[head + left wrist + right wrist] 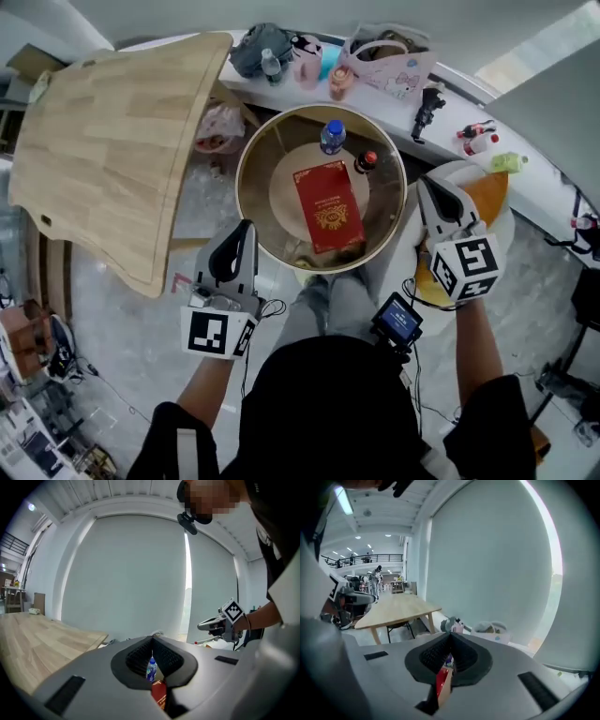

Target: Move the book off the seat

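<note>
- The red book [328, 206] lies flat in the middle of the round seat [251, 192], with its gold-printed cover upward. Nothing holds it.
- On the same seat, at the far side, a water bottle [332, 137] with a blue cap stands upright just beyond the book's far edge. A small dark bottle [366, 161] with a red cap stands near the book's far right corner.
- The left claw [246, 231] is held in the air at the near left side of the seat, outside its rim and apart from the book. In the left gripper view its two jaws meet at the tips, so it is closed and grips nothing. The water bottle and the book show only through the gap below the tips, farther away.
- The right claw [427, 187] is held at the right side of the seat, also outside the rim and not touching the book. In the right gripper view its jaws are together at the tips and empty. A strip of the red book shows behind them.
- A wooden table [103, 141] stands to the left of the seat. A long white table [281, 92] behind the seat carries bags and cups.
</note>
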A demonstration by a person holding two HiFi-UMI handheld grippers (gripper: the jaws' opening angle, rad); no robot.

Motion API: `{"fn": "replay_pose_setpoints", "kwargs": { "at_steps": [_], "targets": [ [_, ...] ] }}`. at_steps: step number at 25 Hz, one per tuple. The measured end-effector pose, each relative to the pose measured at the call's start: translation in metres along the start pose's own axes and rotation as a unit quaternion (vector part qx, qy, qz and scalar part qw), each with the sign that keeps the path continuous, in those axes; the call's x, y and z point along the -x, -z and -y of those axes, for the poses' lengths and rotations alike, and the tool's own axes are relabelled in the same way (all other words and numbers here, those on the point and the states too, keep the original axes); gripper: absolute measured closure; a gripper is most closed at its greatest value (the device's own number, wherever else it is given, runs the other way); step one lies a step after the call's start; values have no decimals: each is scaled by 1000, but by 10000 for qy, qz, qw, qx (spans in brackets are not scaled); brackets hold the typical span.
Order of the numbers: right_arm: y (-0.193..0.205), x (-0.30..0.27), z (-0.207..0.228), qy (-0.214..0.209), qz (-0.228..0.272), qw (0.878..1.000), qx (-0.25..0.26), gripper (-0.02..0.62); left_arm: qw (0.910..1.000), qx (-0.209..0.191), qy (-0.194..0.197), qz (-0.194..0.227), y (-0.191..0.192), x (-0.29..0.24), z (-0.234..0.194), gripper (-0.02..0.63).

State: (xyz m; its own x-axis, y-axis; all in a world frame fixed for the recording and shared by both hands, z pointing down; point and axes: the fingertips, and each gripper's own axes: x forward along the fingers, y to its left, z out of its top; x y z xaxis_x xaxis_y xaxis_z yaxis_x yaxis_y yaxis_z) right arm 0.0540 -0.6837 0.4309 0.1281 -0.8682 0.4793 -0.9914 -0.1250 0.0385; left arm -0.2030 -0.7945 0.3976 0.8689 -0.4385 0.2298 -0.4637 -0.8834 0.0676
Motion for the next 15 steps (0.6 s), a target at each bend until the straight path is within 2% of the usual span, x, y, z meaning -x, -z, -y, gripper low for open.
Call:
{"fn": "replay_pose_setpoints", "kwargs": {
  "at_steps": [2,5,9,15],
  "targets": [
    [-35,37,0,150,339,9993,49,581,9999,-12,-15,166,-20,11,-3,592],
    [-64,87,-5,360,592,9973,251,581,9994,-49,-34,332,-44,33,-7,592],
    [-82,132,-10,636,737,9947,327,580,9986,-91,-92,515,-64,55,-8,592],
    [-100,158,-17,767,1120,9906,180,580,9975,-121,-96,693,-81,66,-8,592]
  ]
}}
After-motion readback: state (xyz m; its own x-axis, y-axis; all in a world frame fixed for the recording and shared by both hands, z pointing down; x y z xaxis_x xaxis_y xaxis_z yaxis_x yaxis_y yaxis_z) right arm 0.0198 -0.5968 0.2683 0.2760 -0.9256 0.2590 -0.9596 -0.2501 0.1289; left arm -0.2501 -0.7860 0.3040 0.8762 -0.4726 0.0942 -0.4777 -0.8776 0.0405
